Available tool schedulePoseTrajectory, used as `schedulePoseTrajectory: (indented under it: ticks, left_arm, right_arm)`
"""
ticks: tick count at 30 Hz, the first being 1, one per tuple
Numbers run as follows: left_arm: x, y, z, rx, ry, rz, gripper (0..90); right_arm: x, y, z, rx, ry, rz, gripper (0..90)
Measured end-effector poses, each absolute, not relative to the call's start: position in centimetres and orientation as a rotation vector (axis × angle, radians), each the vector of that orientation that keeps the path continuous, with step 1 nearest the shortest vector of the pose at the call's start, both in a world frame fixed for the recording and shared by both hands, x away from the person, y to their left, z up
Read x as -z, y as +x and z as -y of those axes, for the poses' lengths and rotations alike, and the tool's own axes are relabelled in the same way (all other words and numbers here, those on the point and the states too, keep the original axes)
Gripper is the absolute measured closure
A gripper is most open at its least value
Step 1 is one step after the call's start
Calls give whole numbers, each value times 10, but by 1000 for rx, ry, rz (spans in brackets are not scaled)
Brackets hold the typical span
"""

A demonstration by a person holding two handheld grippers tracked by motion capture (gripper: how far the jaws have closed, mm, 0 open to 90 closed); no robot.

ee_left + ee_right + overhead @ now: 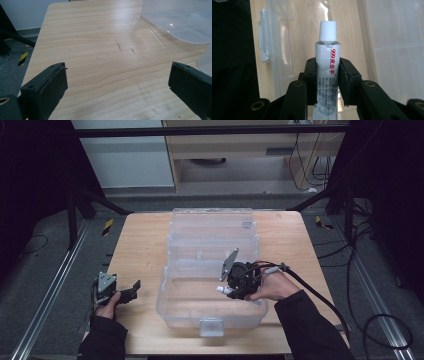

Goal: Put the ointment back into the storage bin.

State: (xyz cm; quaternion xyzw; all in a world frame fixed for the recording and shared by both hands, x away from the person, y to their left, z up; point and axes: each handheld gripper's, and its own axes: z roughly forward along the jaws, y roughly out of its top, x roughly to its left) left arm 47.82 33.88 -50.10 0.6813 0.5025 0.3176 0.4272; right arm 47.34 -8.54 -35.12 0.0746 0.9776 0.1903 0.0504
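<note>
Ointment tube over clear storage box

Right gripper (327, 75) clamps white tube (327, 62) above the clear plastic box's (212, 227) near compartment; left gripper (131, 289), jaws wide, rests on table (100, 50), left of box.

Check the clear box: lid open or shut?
Open. The box's lid lies folded back flat on the table, and the right gripper holds a tube over the open base.
</note>
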Motion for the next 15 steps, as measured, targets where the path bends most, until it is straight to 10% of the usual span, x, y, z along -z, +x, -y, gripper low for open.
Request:
schedulePoseTrajectory:
  ticks: [15]
  left_arm:
    - [501,478,-339,-793,1702,-1255,16]
  right_arm:
    - [382,475,82,-469,164,-3032,699]
